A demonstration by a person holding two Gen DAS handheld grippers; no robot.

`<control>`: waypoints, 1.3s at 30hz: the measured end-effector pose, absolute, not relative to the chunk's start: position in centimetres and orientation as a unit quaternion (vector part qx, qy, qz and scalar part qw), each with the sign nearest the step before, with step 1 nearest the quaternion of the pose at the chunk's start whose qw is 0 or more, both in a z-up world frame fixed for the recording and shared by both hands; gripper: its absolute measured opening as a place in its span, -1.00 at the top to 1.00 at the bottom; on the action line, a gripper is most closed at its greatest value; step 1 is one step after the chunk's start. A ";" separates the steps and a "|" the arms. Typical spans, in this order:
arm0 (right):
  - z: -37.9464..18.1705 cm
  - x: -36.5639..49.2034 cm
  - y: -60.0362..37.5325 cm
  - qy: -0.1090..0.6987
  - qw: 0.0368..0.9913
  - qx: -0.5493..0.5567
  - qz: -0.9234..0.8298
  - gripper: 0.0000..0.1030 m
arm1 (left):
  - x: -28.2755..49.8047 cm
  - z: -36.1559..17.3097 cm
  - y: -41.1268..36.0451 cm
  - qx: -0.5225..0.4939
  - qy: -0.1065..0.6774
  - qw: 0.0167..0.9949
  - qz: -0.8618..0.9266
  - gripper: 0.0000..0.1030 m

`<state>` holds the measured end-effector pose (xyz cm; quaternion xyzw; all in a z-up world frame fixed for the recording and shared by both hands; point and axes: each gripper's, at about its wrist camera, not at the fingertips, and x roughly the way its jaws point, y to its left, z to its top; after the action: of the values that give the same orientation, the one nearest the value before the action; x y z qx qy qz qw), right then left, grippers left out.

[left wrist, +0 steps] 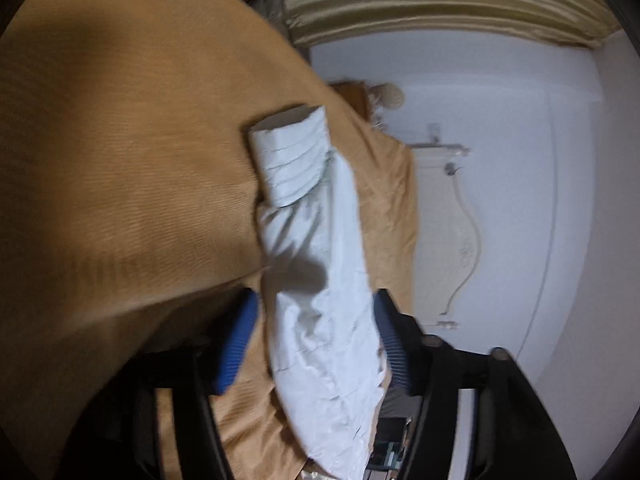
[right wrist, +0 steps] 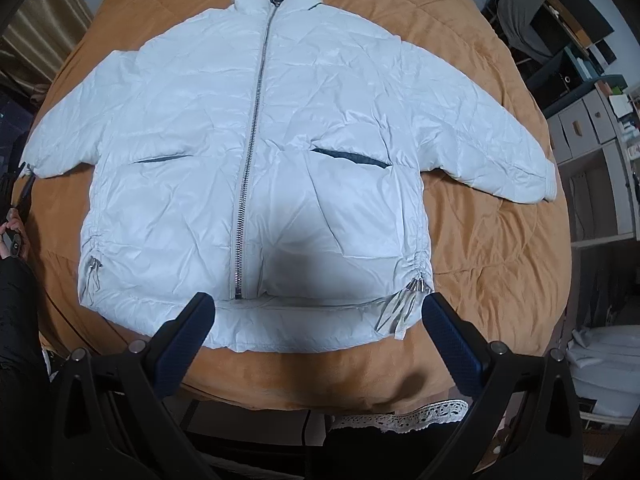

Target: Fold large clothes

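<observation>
A pale blue-white puffer jacket (right wrist: pixel 260 160) lies flat and zipped, front up, on a tan blanket (right wrist: pixel 480 240), both sleeves spread out. My right gripper (right wrist: pixel 320 320) hovers open above the jacket's bottom hem, pointing down, nothing between its fingers. In the left wrist view one sleeve (left wrist: pixel 320 340) with a ribbed cuff (left wrist: pixel 288 160) runs between the blue pads of my left gripper (left wrist: pixel 316 300). The jaws straddle the sleeve; a strip of blanket shows beside one pad (left wrist: pixel 236 344), so they do not clamp it. A hand (right wrist: pixel 12 224) shows by that sleeve's cuff at the right wrist view's left edge.
The tan blanket (left wrist: pixel 120 160) covers the whole bed. Shelves with boxes (right wrist: pixel 592 128) stand to the right. A cream carved headboard (left wrist: pixel 452 220) and gold curtains (left wrist: pixel 440 0) are beyond the bed. Lace trim (right wrist: pixel 400 416) hangs at the near edge.
</observation>
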<state>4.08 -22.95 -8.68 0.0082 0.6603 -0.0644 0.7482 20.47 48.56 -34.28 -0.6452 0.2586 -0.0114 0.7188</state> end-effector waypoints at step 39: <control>-13.1 11.1 -36.8 0.549 0.815 0.167 -0.084 -0.99 | 32.5 -33.8 -10.7 -0.242 0.494 0.795 -0.257 0.77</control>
<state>11.14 -36.81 -13.15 0.1671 0.5485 -0.0844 0.8149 32.55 -10.74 -33.76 -0.2419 0.4938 -0.2572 0.7947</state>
